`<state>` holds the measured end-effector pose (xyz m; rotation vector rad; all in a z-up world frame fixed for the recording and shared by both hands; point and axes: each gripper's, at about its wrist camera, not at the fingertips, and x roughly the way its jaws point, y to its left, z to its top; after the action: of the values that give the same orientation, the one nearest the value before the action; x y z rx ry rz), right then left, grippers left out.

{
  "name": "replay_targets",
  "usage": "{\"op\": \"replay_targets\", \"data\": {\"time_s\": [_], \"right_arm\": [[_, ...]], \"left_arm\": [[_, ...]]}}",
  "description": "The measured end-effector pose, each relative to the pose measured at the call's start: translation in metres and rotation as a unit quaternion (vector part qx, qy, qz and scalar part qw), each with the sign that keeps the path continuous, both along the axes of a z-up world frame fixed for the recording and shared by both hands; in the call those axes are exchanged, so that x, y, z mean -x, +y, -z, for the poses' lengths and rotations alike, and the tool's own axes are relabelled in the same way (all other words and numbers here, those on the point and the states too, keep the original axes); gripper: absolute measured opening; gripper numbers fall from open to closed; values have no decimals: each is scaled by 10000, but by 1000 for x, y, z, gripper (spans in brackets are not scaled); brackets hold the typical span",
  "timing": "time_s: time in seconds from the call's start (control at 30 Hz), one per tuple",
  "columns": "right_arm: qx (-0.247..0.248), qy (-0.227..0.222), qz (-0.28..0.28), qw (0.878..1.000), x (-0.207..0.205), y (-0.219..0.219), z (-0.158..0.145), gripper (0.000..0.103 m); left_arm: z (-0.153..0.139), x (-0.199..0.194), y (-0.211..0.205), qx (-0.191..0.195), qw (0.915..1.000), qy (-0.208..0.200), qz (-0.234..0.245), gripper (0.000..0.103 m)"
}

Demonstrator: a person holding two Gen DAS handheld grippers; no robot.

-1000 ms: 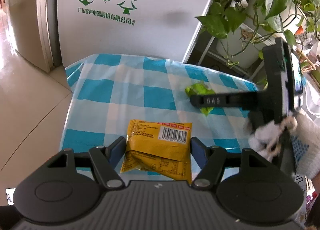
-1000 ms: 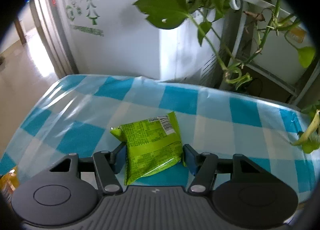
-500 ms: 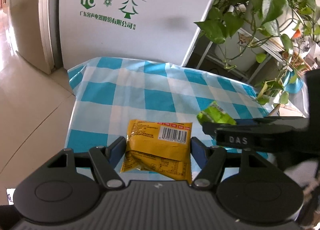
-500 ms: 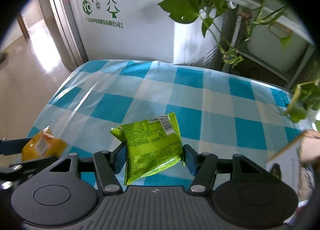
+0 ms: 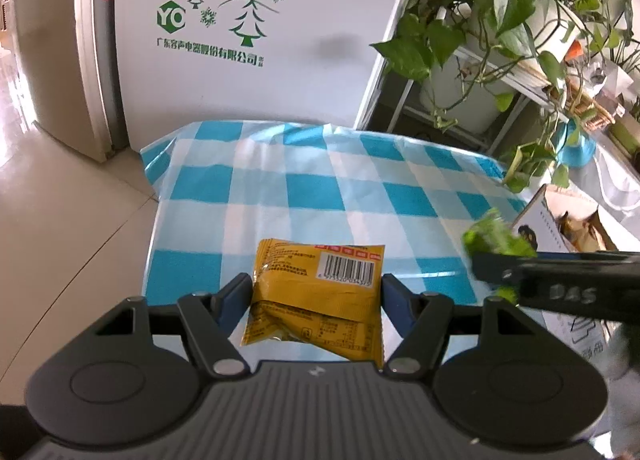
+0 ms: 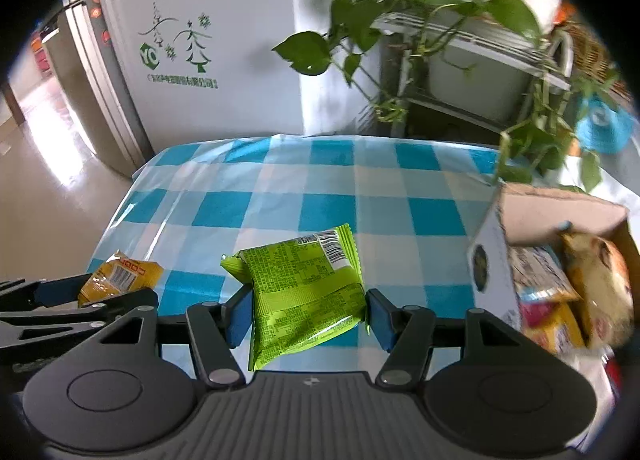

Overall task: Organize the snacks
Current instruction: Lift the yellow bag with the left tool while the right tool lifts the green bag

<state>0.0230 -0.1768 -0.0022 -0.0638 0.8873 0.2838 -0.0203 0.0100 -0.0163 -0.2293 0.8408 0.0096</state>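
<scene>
While held above the checked tablecloth [image 5: 304, 195], left hand-held gripper [image 5: 316, 292] clamping yellow packet [image 5: 316, 300], right hand-held gripper [image 6: 308, 312] clamping green packet [image 6: 304, 296].

Between the left gripper's [image 5: 316, 292] blue matt pads sits the yellow packet [image 5: 316, 296], a glossy crinkled plastic film with a printed paper-like barcode patch ahead of the jaws. The gripper bodies look like matt black plastic, ribbed at the near edge, with small shiny metal pins at the finger pivots. The green packet [image 6: 304, 292], pinched between the right gripper's [image 6: 308, 314] pads, is shiny foil-like film with serrated edges. Beneath and ahead of both jaws spreads the checked tablecloth [image 6: 320, 179], a smooth glossy plastic sheet catching glare. To the right of the right jaws stands a cardboard box [image 6: 496, 260], matt brown inside, smooth printed white outside.
</scene>
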Motion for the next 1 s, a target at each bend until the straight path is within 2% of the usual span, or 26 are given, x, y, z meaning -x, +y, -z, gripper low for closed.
{"op": "replay_targets", "data": {"time_s": [0.17, 0.43, 1.0], "right_arm": [[-105, 13, 163, 9998, 20, -9, -8, 66], [-221, -26, 117, 9997, 51, -16, -13, 66], [-473, -354, 232, 9980, 81, -43, -34, 66]], "left_arm": [[2, 13, -1, -50, 10000, 54, -37, 69], [-2, 36, -7, -58, 10000, 49, -56, 69], [-26, 58, -42, -309, 9992, -188, 140, 69]]}}
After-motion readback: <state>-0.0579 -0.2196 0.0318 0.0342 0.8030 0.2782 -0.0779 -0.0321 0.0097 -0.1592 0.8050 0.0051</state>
